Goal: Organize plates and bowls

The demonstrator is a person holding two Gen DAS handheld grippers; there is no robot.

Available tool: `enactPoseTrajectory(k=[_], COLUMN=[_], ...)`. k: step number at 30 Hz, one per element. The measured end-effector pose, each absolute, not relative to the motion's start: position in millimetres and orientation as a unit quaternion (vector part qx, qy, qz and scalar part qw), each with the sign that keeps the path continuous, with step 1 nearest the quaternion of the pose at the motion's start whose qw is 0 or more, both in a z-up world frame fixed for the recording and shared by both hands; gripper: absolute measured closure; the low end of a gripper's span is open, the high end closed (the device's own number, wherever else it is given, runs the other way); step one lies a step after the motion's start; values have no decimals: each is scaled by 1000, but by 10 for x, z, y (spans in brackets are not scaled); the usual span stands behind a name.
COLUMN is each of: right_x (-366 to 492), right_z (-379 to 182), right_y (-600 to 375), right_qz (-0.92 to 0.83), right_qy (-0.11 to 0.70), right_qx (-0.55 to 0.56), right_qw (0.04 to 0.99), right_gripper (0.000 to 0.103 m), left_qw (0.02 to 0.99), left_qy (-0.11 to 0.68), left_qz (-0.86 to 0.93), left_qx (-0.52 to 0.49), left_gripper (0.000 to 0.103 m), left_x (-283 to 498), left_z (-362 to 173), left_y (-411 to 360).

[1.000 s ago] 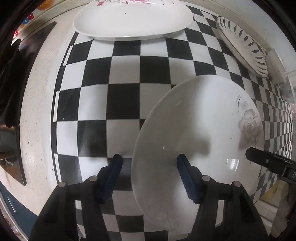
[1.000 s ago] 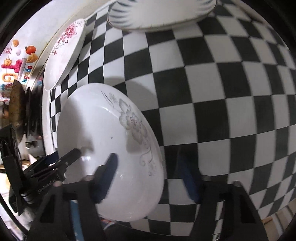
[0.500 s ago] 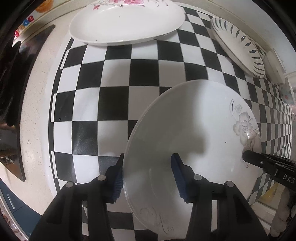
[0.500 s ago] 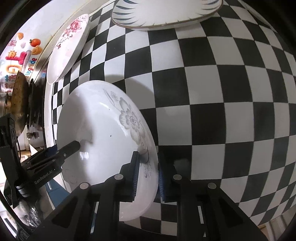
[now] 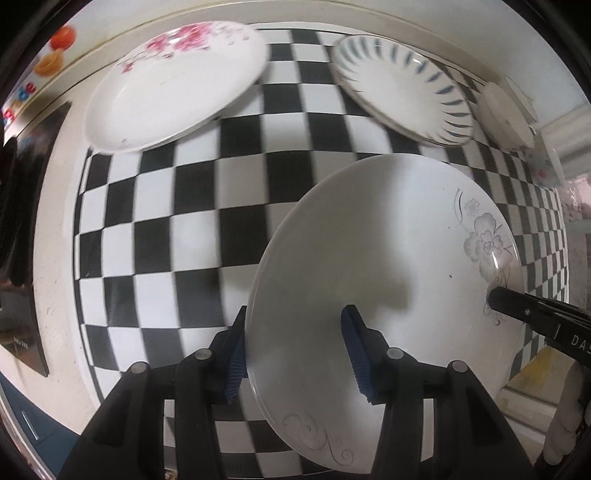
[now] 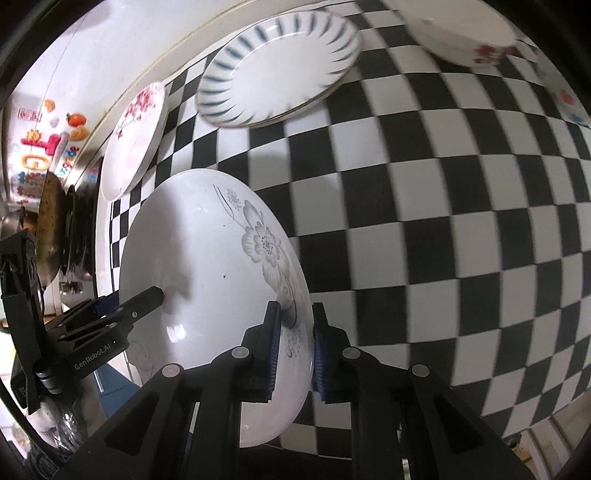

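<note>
**Both grippers hold one grey-flowered plate above the checkered cloth**

The white plate with the grey flower (image 5: 388, 280) is gripped from two sides and hangs tilted over the black-and-white checkered cloth (image 5: 177, 221). The left gripper (image 5: 295, 354) straddles the plate's near-left rim, one blue pad under the rim and the other on the inner face; the plate sits between its jaws and the pads appear to press on it, though the contact of the inner pad is hard to judge. The right gripper (image 6: 293, 347) has just closed its jaws, and its two blue pads are clamped tight on the rim next to the grey flower print. In the left wrist view the tip of the right gripper shows at the plate's right edge, and in the right wrist view the left gripper's tip rests on the plate's inner face at the lower left.

Farther back on the cloth lie a plate with pink flowers (image 5: 173, 85) and a plate with blue stripes round its rim (image 5: 402, 85), well apart from the held plate. A white bowl with red flowers (image 6: 465, 33) sits at the far right corner. Dark pans (image 6: 55, 229) stand at the left, off the cloth.
</note>
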State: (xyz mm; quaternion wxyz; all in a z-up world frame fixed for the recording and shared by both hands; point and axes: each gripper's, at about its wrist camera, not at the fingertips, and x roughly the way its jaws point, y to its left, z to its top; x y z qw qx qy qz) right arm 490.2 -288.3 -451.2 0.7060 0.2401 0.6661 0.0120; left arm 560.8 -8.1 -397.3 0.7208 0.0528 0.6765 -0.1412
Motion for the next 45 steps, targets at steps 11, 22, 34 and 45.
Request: enactPoseTrajectory(k=[11, 22, 34, 45], right_x=[4519, 4398, 4413, 4388], right_z=[-4563, -4795, -4842, -4870], right_y=[-3428, -3575, -3627, -3711], right_qz=[-27, -36, -18, 3], right_qy=[656, 666, 674, 684], right_qx=[269, 268, 271, 285], right_qw=[705, 696, 687, 671], right_gripper=[85, 85, 83, 83], left_qw=[704, 687, 691, 701], left_qy=[682, 699, 697, 697], left_qz=[-175, -165, -149, -112], left_qx=[92, 109, 122, 104], left_gripper=[57, 57, 57, 57], left_x=[5631, 5617, 5424, 5429], left_z=[-4106, -4383, -4457, -4312], left_y=[-795, -1039, -1277, -1168])
